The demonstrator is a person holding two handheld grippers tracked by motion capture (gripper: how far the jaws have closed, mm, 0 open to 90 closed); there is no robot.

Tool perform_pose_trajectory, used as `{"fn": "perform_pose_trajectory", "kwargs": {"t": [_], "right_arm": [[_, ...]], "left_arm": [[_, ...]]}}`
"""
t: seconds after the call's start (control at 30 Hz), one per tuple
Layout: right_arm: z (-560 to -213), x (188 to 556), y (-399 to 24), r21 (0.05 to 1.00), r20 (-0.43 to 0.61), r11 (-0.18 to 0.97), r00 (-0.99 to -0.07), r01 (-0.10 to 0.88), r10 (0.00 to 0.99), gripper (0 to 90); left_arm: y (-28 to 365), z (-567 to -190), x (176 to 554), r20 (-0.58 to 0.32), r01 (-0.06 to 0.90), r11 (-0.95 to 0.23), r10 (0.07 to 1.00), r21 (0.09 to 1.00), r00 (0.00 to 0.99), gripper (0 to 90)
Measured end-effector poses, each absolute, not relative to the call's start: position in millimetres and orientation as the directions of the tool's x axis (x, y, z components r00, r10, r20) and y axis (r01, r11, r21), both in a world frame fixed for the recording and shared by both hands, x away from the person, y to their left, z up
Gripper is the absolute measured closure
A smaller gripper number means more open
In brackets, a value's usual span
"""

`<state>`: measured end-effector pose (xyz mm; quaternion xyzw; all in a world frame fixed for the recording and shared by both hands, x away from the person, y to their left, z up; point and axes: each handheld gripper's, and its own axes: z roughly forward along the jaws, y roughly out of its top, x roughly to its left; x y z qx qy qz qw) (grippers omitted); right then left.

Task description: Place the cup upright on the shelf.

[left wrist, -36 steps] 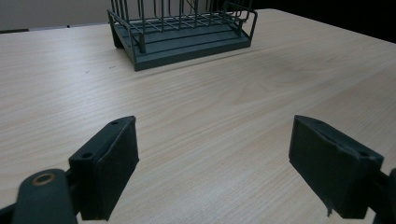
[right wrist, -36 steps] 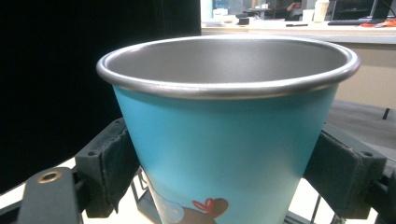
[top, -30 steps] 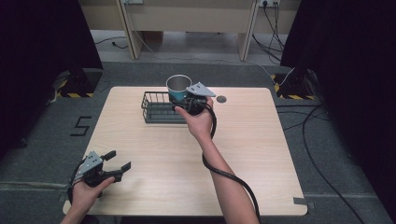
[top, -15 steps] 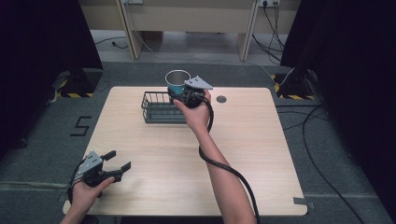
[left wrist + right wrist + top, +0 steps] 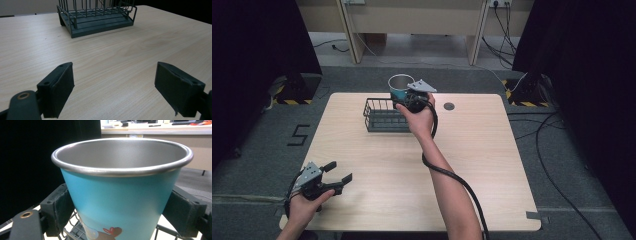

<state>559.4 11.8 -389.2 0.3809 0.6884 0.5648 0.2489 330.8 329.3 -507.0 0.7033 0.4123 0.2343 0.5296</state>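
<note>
Fingers of the right gripper [image 5: 120, 212]: both black pads pressed against opposite sides of a teal cup [image 5: 122, 202], which is gripped between them.

Cup: metal, silver rim and bare grey interior, teal outer wall with a small brown and red printed figure low on the side. Upright, mouth up, long axis vertical, wider at the rim than below. Held in the air above the right end of a dark wire basket [image 5: 382, 115], at the far middle of the table.

Right gripper, high view [image 5: 412, 97]: raised, grey three-cornered plate on top, black cable looping down along the forearm.

Basket: rectangular, open top, standing on the table.

Left gripper [image 5: 115, 92]: jaws spread wide with nothing between them, held low over the near left corner of the table [image 5: 492, 165] in the person's left hand [image 5: 304, 207].

Table: pale wood grain, rounded corners, a small dark round disc [image 5: 449, 106] at its far edge.

Room: grey carpet, loose cables at right, black curtains either side, pale wooden furniture beyond.
</note>
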Motion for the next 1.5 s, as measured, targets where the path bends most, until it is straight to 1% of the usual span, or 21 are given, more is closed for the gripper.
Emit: {"fn": "perform_pose_trajectory", "kwargs": {"t": [0.5,0.67,0.77,1.03,1.5], "right_arm": [[-397.9,573.2,19.6,0.957,0.086,0.091,-0.569,0.276,0.818,17.4],[-402.8,578.6,19.6,0.948,0.108,0.083,-0.556,0.307,0.824,17.4],[-405.6,580.3,20.0,0.946,0.101,0.093,-0.553,0.312,0.827,17.4],[-409.6,582.1,23.6,0.941,0.11,0.088,-0.543,0.326,0.833,17.3],[-419.5,582.7,35.3,0.932,0.098,0.116,-0.547,0.344,0.831,17.2]], "left_arm": [[329.3,-506.7,330.9,-0.108,0.331,-0.098,0.827,0.939,0.552,15.4],[329.7,-506.7,330.9,-0.11,0.333,-0.096,0.829,0.938,0.549,15.4],[329.4,-506.6,331.1,-0.11,0.334,-0.096,0.828,0.938,0.549,15.4],[329.3,-506.5,331.1,-0.11,0.333,-0.096,0.828,0.938,0.549,15.5],[329.4,-506.2,330.9,-0.111,0.331,-0.095,0.828,0.939,0.55,15.7]]}}
